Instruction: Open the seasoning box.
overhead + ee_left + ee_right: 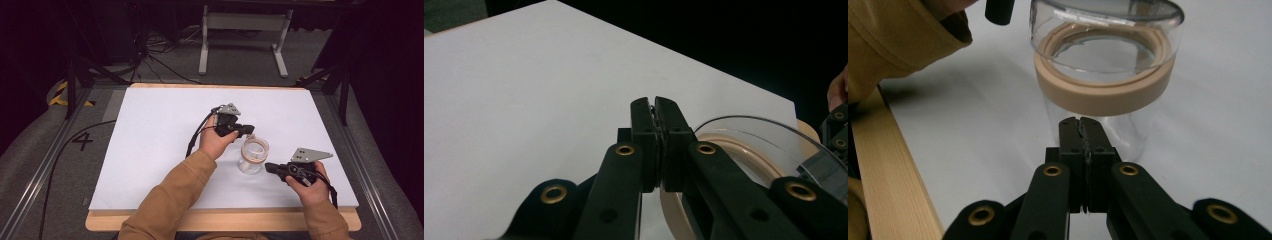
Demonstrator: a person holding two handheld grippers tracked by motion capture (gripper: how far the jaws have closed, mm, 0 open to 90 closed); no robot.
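Both clenched empty: left gripper over jar, right gripper beside it; we'd open first.

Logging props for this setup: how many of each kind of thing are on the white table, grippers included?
Jar: 1
Grippers: 2, left gripper, right gripper
Total: 3

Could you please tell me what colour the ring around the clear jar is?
The ring is beige, a pale tan; the right gripper view shows it best.
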